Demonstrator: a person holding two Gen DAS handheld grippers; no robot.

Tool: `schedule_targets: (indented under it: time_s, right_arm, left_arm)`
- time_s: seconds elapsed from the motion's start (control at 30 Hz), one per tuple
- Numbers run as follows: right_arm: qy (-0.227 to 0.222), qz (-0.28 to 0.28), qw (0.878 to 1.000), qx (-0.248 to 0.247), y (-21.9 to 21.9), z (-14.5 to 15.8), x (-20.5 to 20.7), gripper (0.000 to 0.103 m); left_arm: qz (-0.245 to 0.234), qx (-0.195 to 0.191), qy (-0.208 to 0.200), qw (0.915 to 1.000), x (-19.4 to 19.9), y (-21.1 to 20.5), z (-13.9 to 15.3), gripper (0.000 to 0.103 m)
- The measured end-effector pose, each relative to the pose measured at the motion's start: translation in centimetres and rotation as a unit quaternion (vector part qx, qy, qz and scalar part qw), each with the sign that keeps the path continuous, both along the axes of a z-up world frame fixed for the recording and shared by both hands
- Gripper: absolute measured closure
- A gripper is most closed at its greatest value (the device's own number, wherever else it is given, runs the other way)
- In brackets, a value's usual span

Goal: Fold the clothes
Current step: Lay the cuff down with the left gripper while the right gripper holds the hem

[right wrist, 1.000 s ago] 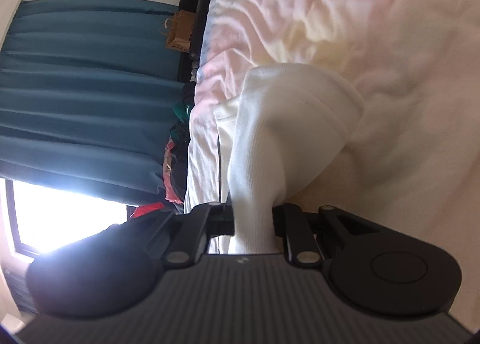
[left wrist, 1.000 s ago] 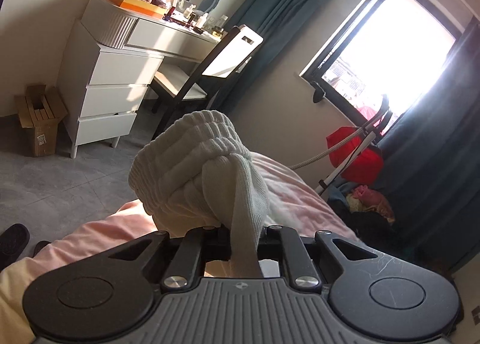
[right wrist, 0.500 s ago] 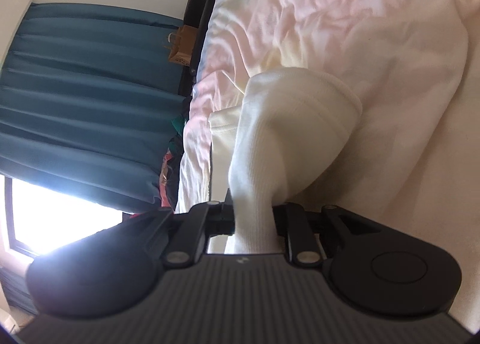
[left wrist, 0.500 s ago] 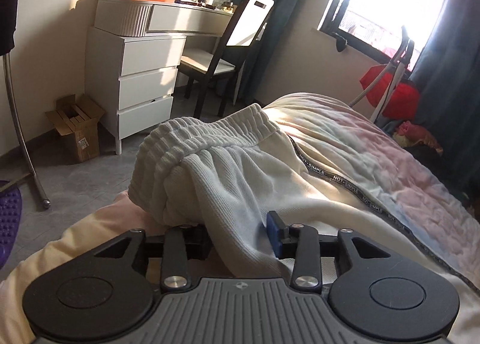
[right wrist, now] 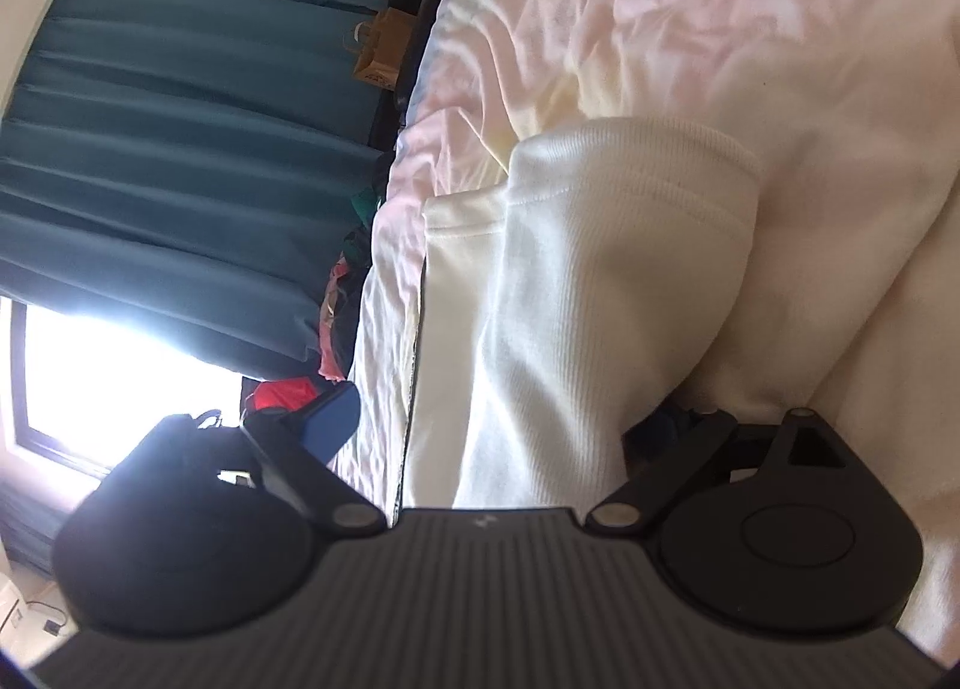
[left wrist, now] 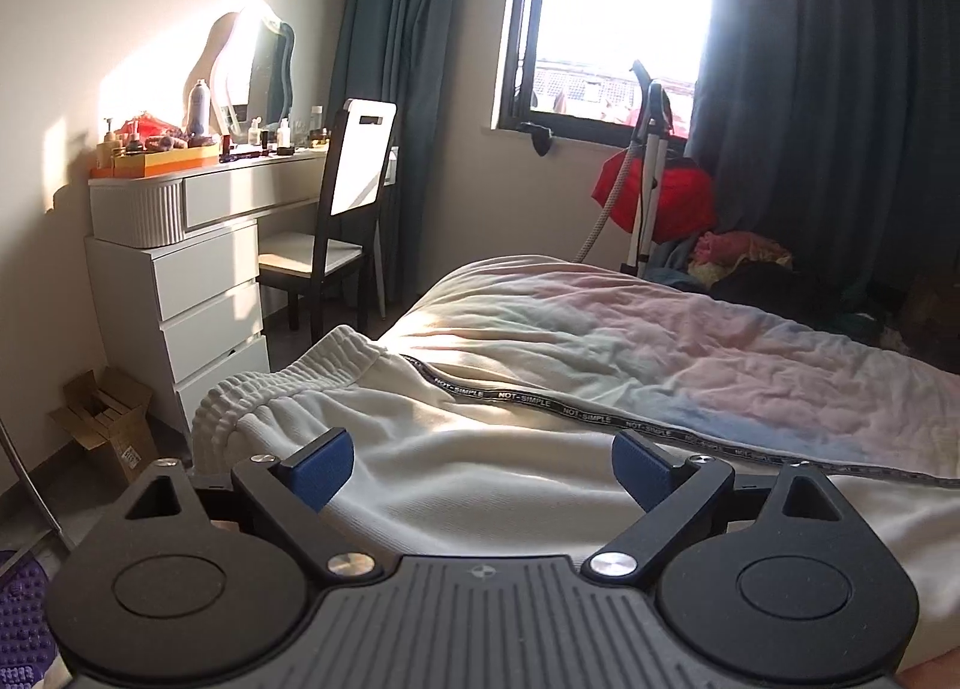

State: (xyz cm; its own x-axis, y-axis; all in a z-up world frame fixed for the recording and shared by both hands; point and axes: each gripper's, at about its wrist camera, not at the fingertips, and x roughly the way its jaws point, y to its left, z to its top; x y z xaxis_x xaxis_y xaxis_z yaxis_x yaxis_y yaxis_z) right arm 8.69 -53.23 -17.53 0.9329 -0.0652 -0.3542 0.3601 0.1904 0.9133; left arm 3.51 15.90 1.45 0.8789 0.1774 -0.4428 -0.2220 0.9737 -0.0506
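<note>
Left gripper [left wrist: 483, 464] jaws just spread wide, holding nothing, white sweatpants [left wrist: 480, 449] lying between them, right gripper [right wrist: 498, 425] likewise just opened, astride the trouser cuff [right wrist: 630, 173], pastel bedspread [left wrist: 690, 341] beyond.

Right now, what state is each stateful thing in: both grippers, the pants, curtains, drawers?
left gripper: open, just released
right gripper: open, just released
white pants: lying on bed, folded over, unheld
curtains: drawn apart
dresser drawers: closed
</note>
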Motion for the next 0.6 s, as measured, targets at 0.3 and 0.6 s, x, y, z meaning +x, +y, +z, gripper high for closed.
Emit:
schedule_targets:
  time_s: [0.3,0.6]
  right_arm:
    - [0.006,-0.013,1.0,-0.001,-1.0,-1.1,-0.5,0.05]
    - [0.044,0.026,0.993,-0.103,-0.7,0.0,0.7,0.045]
  left_arm:
    - [-0.053,-0.035,-0.004,0.998,1.7,-7.6,-2.0,0.007]
    - [-0.167,0.051,0.057,0.9831,4.4,-16.7,-8.9,0.007]
